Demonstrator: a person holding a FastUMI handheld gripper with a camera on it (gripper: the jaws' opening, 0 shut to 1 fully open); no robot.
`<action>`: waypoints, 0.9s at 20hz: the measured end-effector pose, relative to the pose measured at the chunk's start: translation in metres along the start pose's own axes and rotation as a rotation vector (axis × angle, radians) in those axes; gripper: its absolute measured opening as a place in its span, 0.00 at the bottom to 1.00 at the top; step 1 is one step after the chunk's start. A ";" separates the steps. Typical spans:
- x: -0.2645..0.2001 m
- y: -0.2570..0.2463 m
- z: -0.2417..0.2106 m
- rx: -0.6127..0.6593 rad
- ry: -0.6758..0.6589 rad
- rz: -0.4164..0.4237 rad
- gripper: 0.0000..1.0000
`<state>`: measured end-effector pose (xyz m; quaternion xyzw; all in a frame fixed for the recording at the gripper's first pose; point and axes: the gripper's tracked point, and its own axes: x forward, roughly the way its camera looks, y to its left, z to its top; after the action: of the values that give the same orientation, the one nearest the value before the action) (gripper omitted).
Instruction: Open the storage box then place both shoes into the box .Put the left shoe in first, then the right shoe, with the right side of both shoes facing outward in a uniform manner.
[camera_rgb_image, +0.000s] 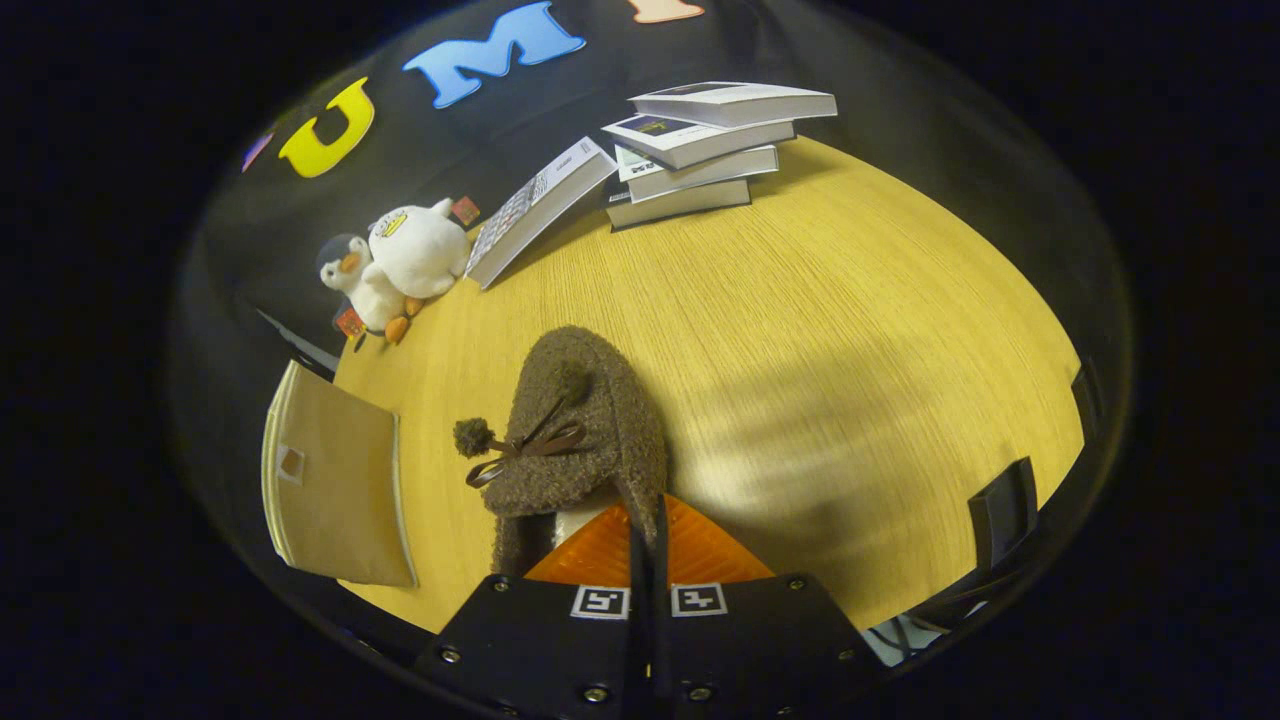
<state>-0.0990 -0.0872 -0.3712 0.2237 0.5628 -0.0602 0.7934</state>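
A brown fuzzy shoe (585, 430) with a ribbon bow and pom-pom sits just ahead of my fingers, toe pointing away over the wooden table (850, 330). My gripper (646, 545) is shut on the right rim of the shoe's opening, which is pinched between the fingers. The shoe's pale lining shows beside the fingers. A beige fabric storage box (335, 480) stands to the left of the shoe at the table's edge, one flat face with a small label pocket turned toward me. I cannot tell whether it is open.
A plush penguin (400, 262) sits at the far left of the table. A book (535, 210) leans beside it, and a stack of books (700, 150) lies at the back. A dark bracket (1000, 510) stands at the table's right edge.
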 end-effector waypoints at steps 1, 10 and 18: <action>-0.005 0.008 0.003 0.018 -0.008 0.012 0.01; -0.059 0.106 0.026 0.024 -0.096 0.107 0.01; -0.081 0.176 0.029 0.003 -0.110 0.172 0.01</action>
<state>-0.0422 0.0449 -0.2387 0.2687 0.4972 -0.0045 0.8250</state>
